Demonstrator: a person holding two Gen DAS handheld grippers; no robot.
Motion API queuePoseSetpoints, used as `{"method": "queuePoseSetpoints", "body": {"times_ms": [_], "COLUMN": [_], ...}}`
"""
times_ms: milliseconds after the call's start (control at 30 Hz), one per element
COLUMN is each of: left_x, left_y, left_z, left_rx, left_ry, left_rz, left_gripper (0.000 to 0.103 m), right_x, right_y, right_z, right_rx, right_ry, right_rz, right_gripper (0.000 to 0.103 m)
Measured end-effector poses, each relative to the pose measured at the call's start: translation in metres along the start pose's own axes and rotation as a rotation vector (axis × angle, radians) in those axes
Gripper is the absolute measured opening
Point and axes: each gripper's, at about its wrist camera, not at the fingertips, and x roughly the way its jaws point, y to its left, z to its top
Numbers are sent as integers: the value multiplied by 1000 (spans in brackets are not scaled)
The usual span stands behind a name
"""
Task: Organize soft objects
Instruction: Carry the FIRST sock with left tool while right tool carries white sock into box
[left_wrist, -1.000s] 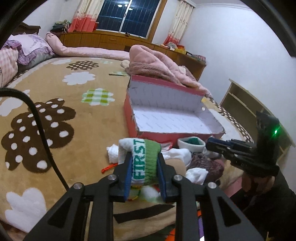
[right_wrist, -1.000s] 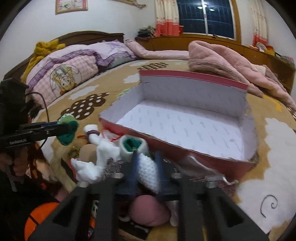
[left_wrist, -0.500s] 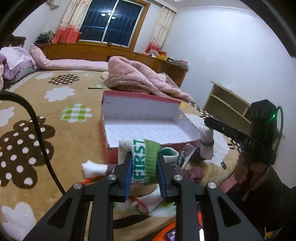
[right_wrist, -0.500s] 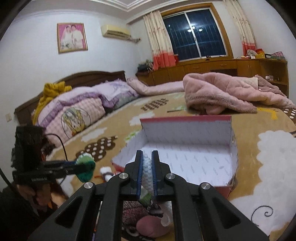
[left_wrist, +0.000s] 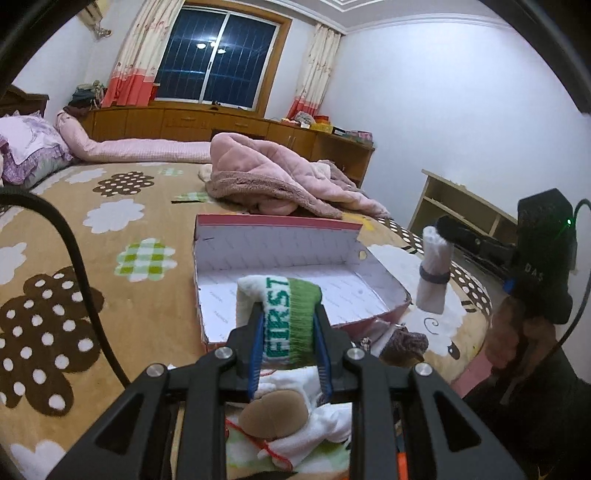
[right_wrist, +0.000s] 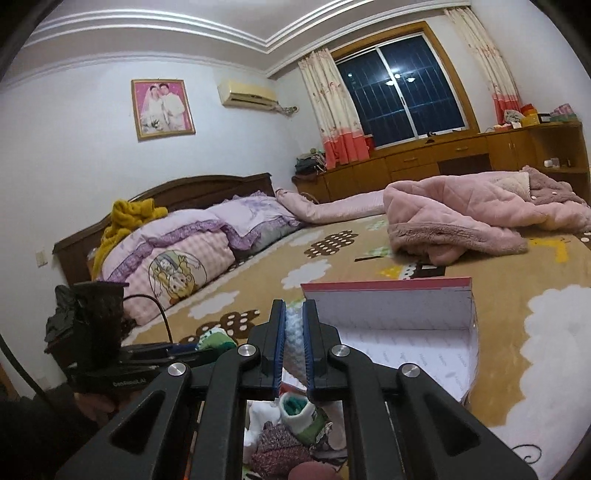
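Observation:
My left gripper (left_wrist: 289, 338) is shut on a rolled white and green sock marked FIRST (left_wrist: 286, 317) and holds it above the near edge of the open pink box (left_wrist: 273, 225). My right gripper (right_wrist: 294, 341) is shut on a rolled white sock (right_wrist: 294, 332), lifted beside the box's near left corner (right_wrist: 388, 288). In the left wrist view that white sock (left_wrist: 434, 273) hangs to the right of the box. A pile of socks lies under both grippers (left_wrist: 295, 421), (right_wrist: 291, 424).
The box sits on a tan bedspread (left_wrist: 74, 266) with cloud and dot patches. A pink quilted blanket (left_wrist: 273, 177) lies behind the box. Pillows (right_wrist: 177, 254) and a headboard are at the far left. A wooden shelf (left_wrist: 465, 210) stands to the right of the bed.
Both grippers have risen from the sock pile with their socks. The right gripper took hold of the white sock and lifted it; the left sock now hangs over the box's near edge.

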Motion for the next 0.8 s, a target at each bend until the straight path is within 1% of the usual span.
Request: {"method": "queuePoseSetpoints", "body": {"times_ms": [100,167,400,500,533,633,667,733,800], "left_x": [3,3,6,3,0,-5,-5,-2,7], "left_y": [0,-3,-1,2,3,2,1,-2,0], "left_z": [2,3,2,3,3,5,6,9,11], "left_rx": [-25,-20,15,23,20,-1,7,22,21], "left_ry": [7,2,3,-31,-64,-131,-154,-170,-163], "left_rz": [-6,-11,36,38,24,-25,-26,-14,-3], "left_gripper": [25,25,26,26,26,26,26,26,26], "right_x": [0,1,10,15,17,23,25,30,33], "right_y": [-3,-4,-15,-19,-20,-21,-22,-24,-24], "right_z": [0,1,7,8,9,9,9,9,8], "right_rx": [-7,-39,-33,-38,-43,-55,-55,-51,-48], "right_ry": [-9,-27,-51,-53,-50,-43,-42,-39,-49], "right_rz": [-16,-26,-42,-44,-44,-45,-48,-59,-74], "right_gripper": [10,10,10,10,10,10,10,10,10]}}
